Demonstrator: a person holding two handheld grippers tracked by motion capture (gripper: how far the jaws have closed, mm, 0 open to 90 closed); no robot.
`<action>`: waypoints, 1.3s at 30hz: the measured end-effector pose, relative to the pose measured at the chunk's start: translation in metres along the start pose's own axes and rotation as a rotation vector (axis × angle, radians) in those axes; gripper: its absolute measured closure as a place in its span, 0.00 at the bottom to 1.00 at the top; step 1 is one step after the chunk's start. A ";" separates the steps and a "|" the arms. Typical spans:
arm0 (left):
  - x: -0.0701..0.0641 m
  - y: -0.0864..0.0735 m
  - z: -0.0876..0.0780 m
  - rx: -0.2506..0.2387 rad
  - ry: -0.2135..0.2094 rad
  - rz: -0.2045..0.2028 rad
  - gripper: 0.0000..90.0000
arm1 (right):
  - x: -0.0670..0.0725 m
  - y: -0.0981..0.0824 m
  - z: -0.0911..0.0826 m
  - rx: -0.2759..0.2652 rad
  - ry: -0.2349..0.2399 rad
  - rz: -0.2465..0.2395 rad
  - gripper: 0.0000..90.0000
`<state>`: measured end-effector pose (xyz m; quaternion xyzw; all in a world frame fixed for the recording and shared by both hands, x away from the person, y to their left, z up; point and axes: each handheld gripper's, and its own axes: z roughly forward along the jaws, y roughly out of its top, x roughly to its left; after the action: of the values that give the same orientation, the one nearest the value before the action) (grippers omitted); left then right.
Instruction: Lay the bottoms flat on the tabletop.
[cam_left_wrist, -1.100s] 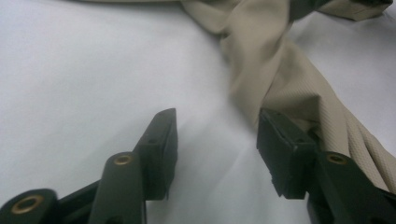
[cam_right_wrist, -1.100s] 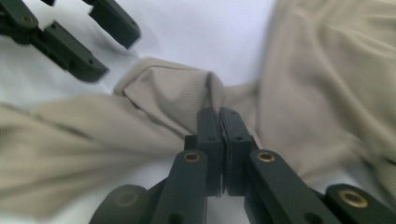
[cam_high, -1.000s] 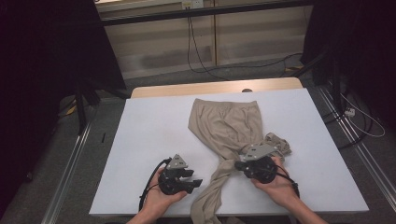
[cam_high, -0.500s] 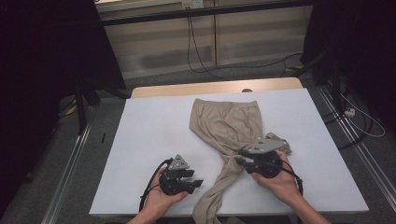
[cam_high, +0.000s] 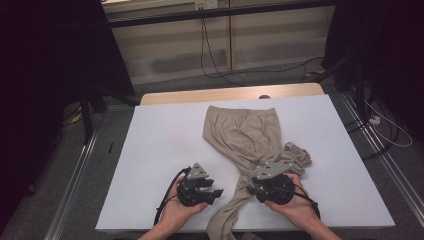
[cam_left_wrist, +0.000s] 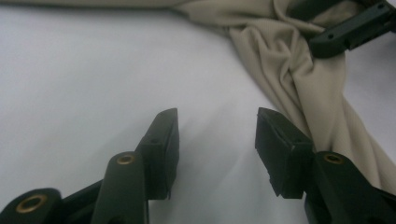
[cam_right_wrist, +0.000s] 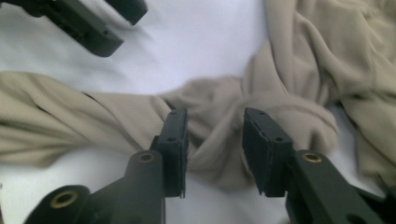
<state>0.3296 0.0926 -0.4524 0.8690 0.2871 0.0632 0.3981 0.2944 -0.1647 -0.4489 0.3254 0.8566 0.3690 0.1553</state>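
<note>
Right claw parted astride beige trousers, bunched fold visible close-up

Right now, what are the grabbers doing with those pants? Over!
Left gripper open over bare table. Right gripper jaws just opened, twisted beige pants between them, not pinched. Nothing in the way.

left gripper: jaws apart (empty) | right gripper: jaws just opened, apart

bare table left, trousers blocking centre
</note>
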 end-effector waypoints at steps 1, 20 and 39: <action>-0.002 0.004 0.005 0.000 0.000 0.009 0.57 | -0.002 -0.002 0.000 0.008 -0.002 0.013 0.68; -0.030 0.029 0.047 0.021 -0.057 0.085 0.56 | -0.044 -0.028 -0.051 -0.105 -0.092 0.181 0.99; -0.041 0.022 0.037 0.058 -0.133 0.172 1.00 | -0.058 -0.037 -0.047 -0.091 -0.145 0.204 0.95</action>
<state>0.3179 0.0343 -0.4558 0.9038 0.1863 0.0306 0.3840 0.2973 -0.2471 -0.4426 0.4292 0.7880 0.3968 0.1931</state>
